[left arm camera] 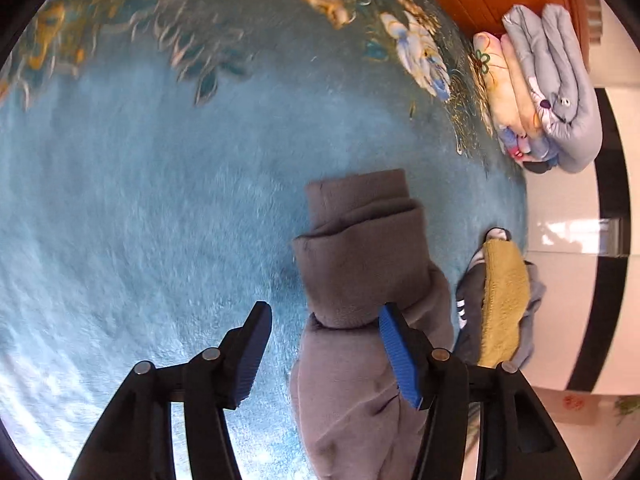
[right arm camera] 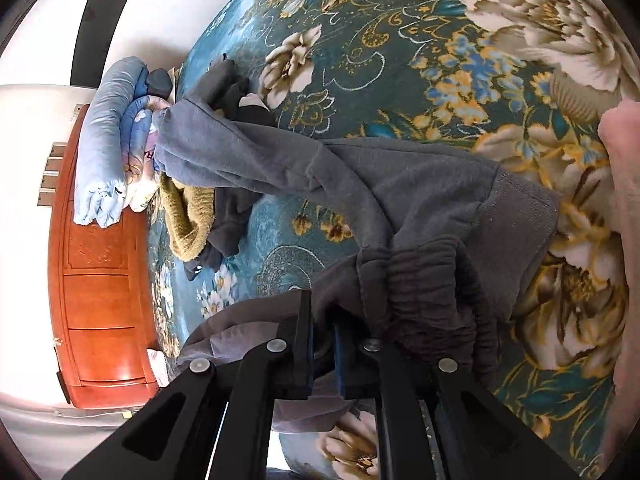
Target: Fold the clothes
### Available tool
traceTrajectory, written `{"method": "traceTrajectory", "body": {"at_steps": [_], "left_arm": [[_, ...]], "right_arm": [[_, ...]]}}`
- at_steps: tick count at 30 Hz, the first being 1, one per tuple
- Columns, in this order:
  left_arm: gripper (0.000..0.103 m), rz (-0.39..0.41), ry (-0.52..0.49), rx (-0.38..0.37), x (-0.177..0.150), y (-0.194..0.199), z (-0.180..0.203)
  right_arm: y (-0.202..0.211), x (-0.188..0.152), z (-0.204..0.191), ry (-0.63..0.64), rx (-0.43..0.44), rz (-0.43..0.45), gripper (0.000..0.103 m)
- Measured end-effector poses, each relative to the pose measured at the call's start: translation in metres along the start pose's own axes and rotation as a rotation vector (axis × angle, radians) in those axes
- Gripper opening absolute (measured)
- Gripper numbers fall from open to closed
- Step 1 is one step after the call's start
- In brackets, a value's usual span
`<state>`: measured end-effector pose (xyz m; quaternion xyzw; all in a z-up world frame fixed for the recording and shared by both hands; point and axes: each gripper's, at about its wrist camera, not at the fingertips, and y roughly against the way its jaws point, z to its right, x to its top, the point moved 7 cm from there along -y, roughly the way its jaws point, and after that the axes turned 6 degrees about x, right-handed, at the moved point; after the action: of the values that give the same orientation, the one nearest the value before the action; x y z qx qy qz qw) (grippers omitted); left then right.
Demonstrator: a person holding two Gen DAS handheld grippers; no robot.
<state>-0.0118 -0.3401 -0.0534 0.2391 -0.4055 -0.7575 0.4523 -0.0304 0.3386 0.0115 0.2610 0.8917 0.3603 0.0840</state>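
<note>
Grey sweatpants (right arm camera: 400,176) lie on a teal floral bedspread (right arm camera: 400,40). In the right wrist view my right gripper (right arm camera: 324,344) is shut on the gathered waistband (right arm camera: 420,280) of the sweatpants, and one leg stretches away toward the upper left. In the left wrist view my left gripper (left arm camera: 324,344) is open, its blue pads (left arm camera: 396,356) on either side of the folded leg end and cuff (left arm camera: 360,248) of the sweatpants, which lies on the plain blue part of the bedspread (left arm camera: 140,200).
A pile of clothes with a mustard towel (left arm camera: 504,300) and dark garments (right arm camera: 228,208) lies near the bed edge. Folded light-blue quilts (left arm camera: 556,92) sit by the orange wooden headboard (right arm camera: 100,280). A hand (right arm camera: 624,200) shows at the right edge.
</note>
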Motion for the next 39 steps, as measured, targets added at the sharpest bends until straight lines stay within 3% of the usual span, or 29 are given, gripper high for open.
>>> {"method": "traceTrajectory", "body": {"at_steps": [5, 7, 8, 11, 17, 21, 23, 28, 33, 34, 36, 39], "left_arm": [[0.056, 0.013, 0.066, -0.077, 0.001, -0.009, -0.014], [0.041, 0.034, 0.043, -0.07, 0.005, -0.007, -0.009], [0.026, 0.045, 0.03, -0.066, 0.007, -0.006, -0.006], [0.011, 0.081, -0.052, -0.023, 0.005, -0.005, 0.005], [0.009, 0.157, -0.112, -0.075, 0.015, 0.016, 0.025], [0.009, 0.215, -0.149, -0.146, 0.028, 0.038, 0.045], [0.009, 0.226, -0.153, -0.119, 0.037, 0.036, 0.044], [0.009, 0.16, -0.127, 0.032, 0.046, -0.005, 0.014], [0.013, 0.139, -0.135, 0.052, 0.048, -0.011, 0.013], [0.015, 0.135, -0.138, 0.056, 0.048, -0.01, 0.013], [0.038, 0.124, -0.129, 0.062, 0.047, -0.011, 0.009], [0.052, 0.11, -0.095, 0.037, 0.043, -0.011, -0.002]], "right_arm": [[0.001, -0.001, -0.001, 0.002, -0.012, 0.001, 0.009], [0.001, -0.001, 0.0, -0.002, -0.014, 0.002, 0.009], [0.0, -0.002, 0.001, -0.005, -0.015, 0.004, 0.009], [-0.002, -0.003, 0.001, -0.009, -0.021, 0.005, 0.009], [-0.001, -0.001, -0.003, 0.006, -0.032, 0.006, 0.01], [-0.001, 0.001, -0.01, 0.028, -0.021, 0.011, 0.01], [-0.004, 0.002, -0.011, 0.033, -0.024, 0.013, 0.01], [-0.013, 0.001, -0.003, 0.003, -0.024, 0.001, 0.011], [-0.015, 0.002, -0.004, 0.01, -0.027, -0.001, 0.011], [-0.014, 0.002, -0.004, 0.012, -0.027, 0.001, 0.011], [-0.014, 0.003, -0.005, 0.015, -0.026, 0.003, 0.011], [-0.012, 0.003, -0.007, 0.021, -0.023, 0.01, 0.021]]}}
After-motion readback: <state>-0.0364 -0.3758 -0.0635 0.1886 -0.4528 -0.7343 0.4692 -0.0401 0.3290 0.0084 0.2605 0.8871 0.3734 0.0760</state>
